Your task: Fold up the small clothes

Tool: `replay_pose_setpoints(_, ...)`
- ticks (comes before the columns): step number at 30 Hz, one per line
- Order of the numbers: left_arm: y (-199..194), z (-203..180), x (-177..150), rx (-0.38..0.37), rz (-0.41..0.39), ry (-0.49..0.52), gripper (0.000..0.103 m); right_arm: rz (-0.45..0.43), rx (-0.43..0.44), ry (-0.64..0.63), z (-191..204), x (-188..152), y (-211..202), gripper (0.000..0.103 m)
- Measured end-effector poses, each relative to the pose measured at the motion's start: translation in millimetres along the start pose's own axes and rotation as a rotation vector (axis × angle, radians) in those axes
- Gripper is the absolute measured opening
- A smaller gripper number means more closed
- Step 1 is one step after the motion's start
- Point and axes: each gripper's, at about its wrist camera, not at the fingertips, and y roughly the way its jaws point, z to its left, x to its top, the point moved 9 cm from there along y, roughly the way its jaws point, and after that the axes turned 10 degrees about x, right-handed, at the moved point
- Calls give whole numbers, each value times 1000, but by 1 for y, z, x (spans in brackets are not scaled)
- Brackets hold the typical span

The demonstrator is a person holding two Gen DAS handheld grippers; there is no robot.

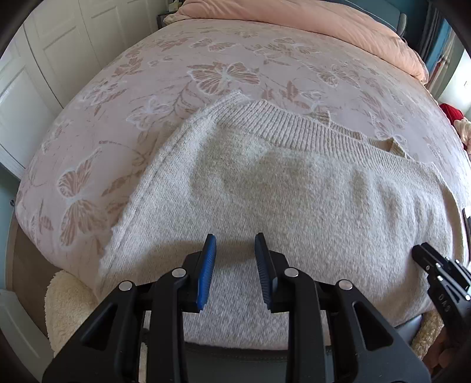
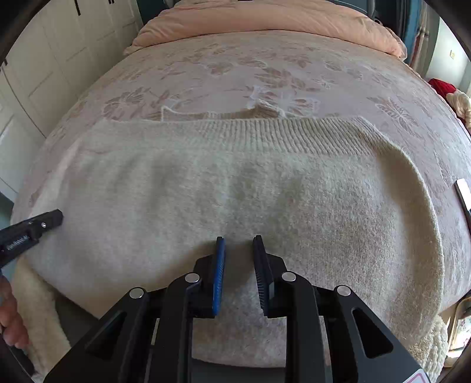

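Observation:
A cream knitted sweater (image 1: pixel 279 191) lies flat on the bed, its ribbed hem at the far side; it also fills the right wrist view (image 2: pixel 250 191). My left gripper (image 1: pixel 235 238) is open, its blue-padded fingers just above the near part of the sweater, holding nothing. My right gripper (image 2: pixel 239 239) is open too, over the near middle of the sweater. The right gripper's tip shows at the right edge of the left wrist view (image 1: pixel 426 256); the left gripper's tip shows at the left of the right wrist view (image 2: pixel 47 221).
The bed cover (image 1: pixel 147 103) is pink with a butterfly pattern. A peach duvet (image 1: pixel 309 20) is bunched at the far end. White wardrobe doors (image 1: pixel 35 73) stand left. A fluffy cream rug (image 1: pixel 67 300) lies below the bed's near edge. Red and cream fabric (image 2: pixel 444 88) sits far right.

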Motion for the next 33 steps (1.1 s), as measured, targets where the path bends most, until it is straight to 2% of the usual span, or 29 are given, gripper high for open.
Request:
replay_pose_setpoints(1,-3,0,-3,-8,-2,0,27,-18,31,18,5,4,-6,21)
replay_pose_setpoints(3,-6,1,-7,-10,2,-1,27,-20,11,1,9,6,-6,21)
replay_pose_setpoints(4,-7,1,-9,-15,2,-6,27,-7,-7,-12,8,3,1,21)
replay_pose_setpoints(6,-8,0,-12,-24,7,-12,27,76,-44,-6,-2,-12,27,21)
replay_pose_setpoints(9,-11,1,-18,-27,9,-6,27,50,-44,2,0,-12,23,21)
replay_pose_setpoints(11,-13,7,-21,-33,14,-22,32,25,-5,36,5,-4,14,21)
replay_pose_setpoints(12,-15,13,-23,-32,14,-42,39,10,16,40,10,1,9,21)
replay_pose_setpoints(14,-21,30,-24,-38,-1,-127,51,-12,8,23,15,9,2,21)
replay_pose_setpoints(15,-23,43,-23,-48,-13,-194,70,-18,6,16,16,12,1,21)
replay_pose_setpoints(16,-24,57,-24,-54,-19,-277,81,-16,2,15,16,15,3,21)
replay_pose_setpoints(19,-10,90,-31,-103,21,-493,85,7,-8,34,10,15,17,21)
replay_pose_setpoints(21,11,99,-37,-131,86,-566,85,54,1,57,6,6,35,21)
replay_pose_setpoints(23,31,103,-43,-157,137,-619,85,37,-5,50,4,2,42,21)
replay_pose_setpoints(24,40,104,-47,-171,160,-647,84,33,-11,38,5,1,42,21)
replay_pose_setpoints(26,41,108,-44,-184,136,-690,82,37,-22,24,6,1,42,21)
replay_pose_setpoints(27,39,107,-41,-197,129,-690,64,40,-22,22,6,1,42,21)
replay_pose_setpoints(28,35,101,-35,-245,121,-667,37,40,-19,23,6,1,42,21)
replay_pose_setpoints(29,29,96,-30,-253,124,-640,30,37,-13,27,6,1,42,21)
replay_pose_setpoints(31,0,87,-13,-287,58,-599,24,26,-1,33,4,0,43,21)
replay_pose_setpoints(33,-47,63,11,-329,-47,-495,22,12,10,37,3,0,43,21)
